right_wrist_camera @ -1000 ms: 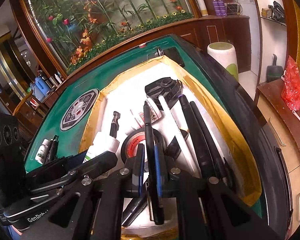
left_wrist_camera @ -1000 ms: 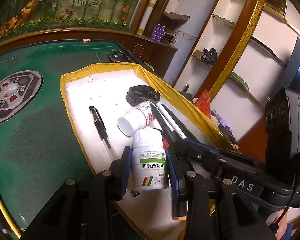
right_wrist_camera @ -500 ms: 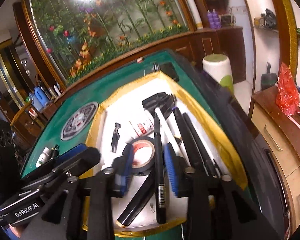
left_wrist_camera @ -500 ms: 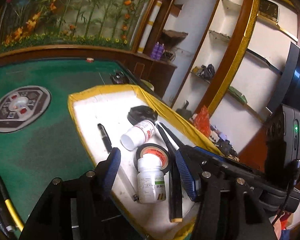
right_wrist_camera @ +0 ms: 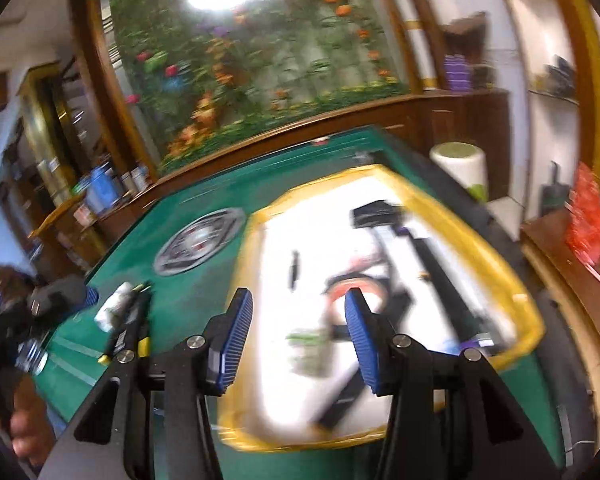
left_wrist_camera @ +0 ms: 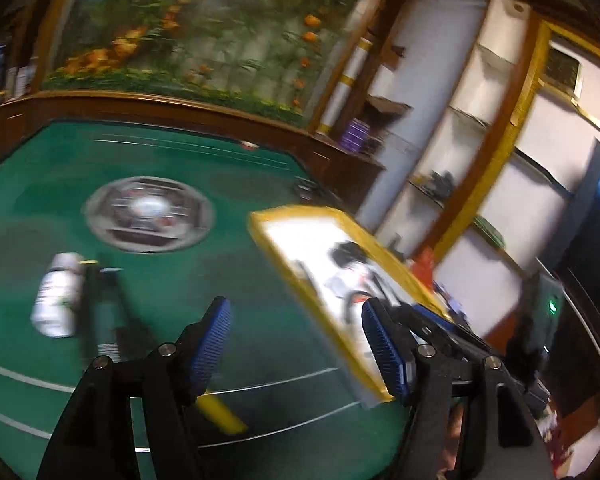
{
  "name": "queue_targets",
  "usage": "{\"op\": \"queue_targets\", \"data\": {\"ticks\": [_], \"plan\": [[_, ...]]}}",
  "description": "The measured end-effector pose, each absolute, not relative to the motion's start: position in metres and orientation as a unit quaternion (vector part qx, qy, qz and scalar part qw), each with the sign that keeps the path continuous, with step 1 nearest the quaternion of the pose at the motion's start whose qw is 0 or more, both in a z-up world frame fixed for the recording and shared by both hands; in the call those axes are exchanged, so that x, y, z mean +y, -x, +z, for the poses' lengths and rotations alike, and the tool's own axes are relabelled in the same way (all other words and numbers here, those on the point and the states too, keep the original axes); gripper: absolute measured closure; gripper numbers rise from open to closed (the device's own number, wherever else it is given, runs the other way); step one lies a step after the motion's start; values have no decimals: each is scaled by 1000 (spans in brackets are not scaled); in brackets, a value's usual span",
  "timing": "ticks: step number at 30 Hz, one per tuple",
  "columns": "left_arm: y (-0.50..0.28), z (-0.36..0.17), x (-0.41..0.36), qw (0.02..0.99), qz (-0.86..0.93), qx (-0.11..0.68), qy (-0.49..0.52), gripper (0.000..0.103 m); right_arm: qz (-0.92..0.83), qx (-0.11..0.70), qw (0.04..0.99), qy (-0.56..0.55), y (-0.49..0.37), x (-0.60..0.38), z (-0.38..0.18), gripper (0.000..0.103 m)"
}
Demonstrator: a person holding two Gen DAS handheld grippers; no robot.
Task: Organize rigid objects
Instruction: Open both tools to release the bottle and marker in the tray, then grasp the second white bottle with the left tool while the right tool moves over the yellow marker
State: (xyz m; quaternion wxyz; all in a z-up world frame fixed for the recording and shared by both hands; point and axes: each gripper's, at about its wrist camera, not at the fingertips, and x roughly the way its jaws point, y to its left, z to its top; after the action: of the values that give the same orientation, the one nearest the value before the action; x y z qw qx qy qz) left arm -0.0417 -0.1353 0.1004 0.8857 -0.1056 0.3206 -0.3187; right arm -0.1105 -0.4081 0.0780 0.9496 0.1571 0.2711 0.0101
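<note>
A yellow-rimmed white tray (right_wrist_camera: 452, 216) (left_wrist_camera: 300, 213) lies on the green table (left_wrist_camera: 60, 184); it holds a tape roll (right_wrist_camera: 356, 288), a white pill bottle with a green label (right_wrist_camera: 310, 350), several dark pens (right_wrist_camera: 432, 264) and a black object (right_wrist_camera: 374, 214). My right gripper (right_wrist_camera: 296, 342) hangs above the tray's near end, its jaws opening with nothing between them. My left gripper (left_wrist_camera: 300, 350) is off the tray's left edge over the felt, its jaws also opening and empty. Another white bottle (left_wrist_camera: 58, 294) (right_wrist_camera: 114, 306) and dark pens (left_wrist_camera: 108, 312) lie on the felt to the left. Both views are blurred.
A round grey panel (left_wrist_camera: 148, 214) is set in the table's middle. A white and green cylinder (right_wrist_camera: 460, 166) stands past the table's far right corner. A wooden cabinet with a red bag (right_wrist_camera: 586, 216) stands on the right. A hand (right_wrist_camera: 24, 428) shows at the lower left.
The left gripper let go of the green-labelled bottle in the tray and swung left over the felt. The right gripper released a dark pen and pulled back. Both jaws opened wider.
</note>
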Motion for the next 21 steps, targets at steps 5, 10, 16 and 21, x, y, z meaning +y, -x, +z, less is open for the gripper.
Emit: {"op": "queue_targets", "data": {"ticks": [5,10,16,21], "plan": [[26,93,-62,915,-215,326,99,32,106,318,940,-65,96,-334,84,56],[-16,69,-29,909,-151,379,84,32,173,358,918,-14,81,-280,79,60],[-51,49,-32,904,-118,408,59,32,171,362,916,-29,77,-278,76,60],[-75,34,-35,890,-117,437,57,38,162,366,916,-40,82,-292,74,60]]}}
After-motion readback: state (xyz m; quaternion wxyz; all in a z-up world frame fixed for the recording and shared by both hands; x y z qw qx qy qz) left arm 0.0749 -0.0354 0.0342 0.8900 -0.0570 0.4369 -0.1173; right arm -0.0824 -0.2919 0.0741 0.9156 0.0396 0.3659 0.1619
